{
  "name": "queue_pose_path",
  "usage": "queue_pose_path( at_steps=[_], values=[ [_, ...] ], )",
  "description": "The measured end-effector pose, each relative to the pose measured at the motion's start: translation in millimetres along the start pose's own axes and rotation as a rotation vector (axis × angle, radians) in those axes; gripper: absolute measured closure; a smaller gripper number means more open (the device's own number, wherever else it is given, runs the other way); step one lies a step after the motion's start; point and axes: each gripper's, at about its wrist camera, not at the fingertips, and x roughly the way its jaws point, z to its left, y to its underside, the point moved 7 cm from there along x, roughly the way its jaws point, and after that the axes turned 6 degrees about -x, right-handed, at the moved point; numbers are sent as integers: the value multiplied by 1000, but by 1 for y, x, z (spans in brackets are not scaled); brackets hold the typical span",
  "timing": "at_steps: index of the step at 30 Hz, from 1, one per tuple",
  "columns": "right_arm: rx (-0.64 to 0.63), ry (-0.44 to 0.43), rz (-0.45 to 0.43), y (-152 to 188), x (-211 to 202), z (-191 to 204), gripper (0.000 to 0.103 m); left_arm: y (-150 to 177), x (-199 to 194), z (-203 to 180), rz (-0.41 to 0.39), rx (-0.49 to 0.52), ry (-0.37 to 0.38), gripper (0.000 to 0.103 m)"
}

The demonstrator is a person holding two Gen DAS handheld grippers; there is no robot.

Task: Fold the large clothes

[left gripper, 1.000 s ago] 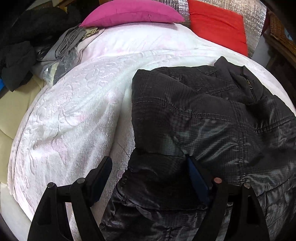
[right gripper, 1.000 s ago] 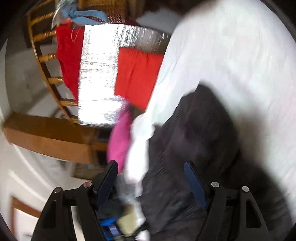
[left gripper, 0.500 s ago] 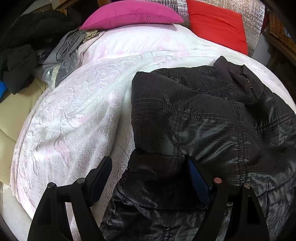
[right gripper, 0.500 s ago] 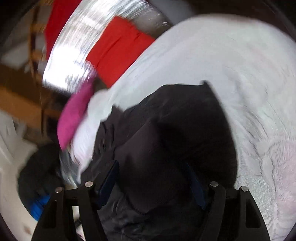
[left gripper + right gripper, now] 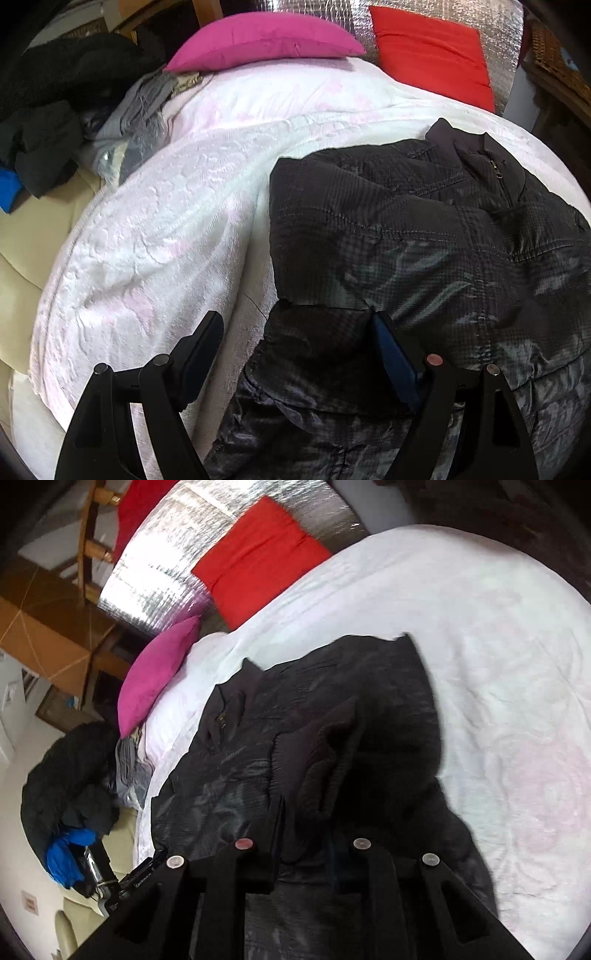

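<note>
White blanket [image 5: 155,236] (embossed) under black jacket [image 5: 424,251]

I am noting quilted jacket [image 5: 424,251] cloth showing a faint sheen; white blanket [image 5: 155,236] looking plush and embossed; pink pillow [image 5: 266,40] reading smooth matt; silver panel [image 5: 162,576] glinting like crinkled foil.

A white blanket-covered bed [image 5: 155,236] carries a black jacket [image 5: 424,236], pink pillow [image 5: 266,44] and red pillow [image 5: 432,55].
</note>
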Motion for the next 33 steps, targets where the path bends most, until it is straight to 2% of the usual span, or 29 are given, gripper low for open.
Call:
queue_pose_path(
  at_steps=[5,7,8,9,10,11,12,13,14,15,20,23,26,29,33],
  values=[
    [30,-26,35,0,5,-5,77,-1,-1,-6,-11,10,3,20],
    [1,-34,42,1,11,0,67,-1,-1,-9,-16,13,2,20],
    [-11,-37,48,2,12,1,49,-1,-2,-11,-21,19,-1,20],
    [-18,-43,50,3,14,4,36,-1,-3,-13,-28,26,-7,20],
    [-33,-44,39,3,17,7,36,-1,-4,-15,-40,40,-18,20],
    [-52,-32,30,4,18,8,37,-1,-5,-17,-49,52,-27,20],
    [-66,-17,22,4,18,9,44,-1,-6,-19,-60,68,-39,20],
    [-74,14,18,5,19,9,54,0,-7,-21,-71,84,-50,20],
    [-77,36,22,6,21,8,80,1,-9,-23,-77,94,-57,20],
    [-79,49,16,7,22,7,84,1,-10,-24,-81,101,-61,20],
    [-182,124,-143,-4,-6,25,89,1,-18,-27,-104,110,-57,20],
    [-182,145,-215,-11,-24,25,89,0,-23,-25,-131,112,-54,20],
    [-143,194,-176,-11,-14,9,89,-1,-27,-24,-154,113,-51,20],
    [-109,242,-69,-4,12,-10,89,-2,-28,-25,-163,105,-41,20],
    [-58,196,-31,-5,16,-14,86,-4,-32,-26,-180,103,-28,20]
  ],
)
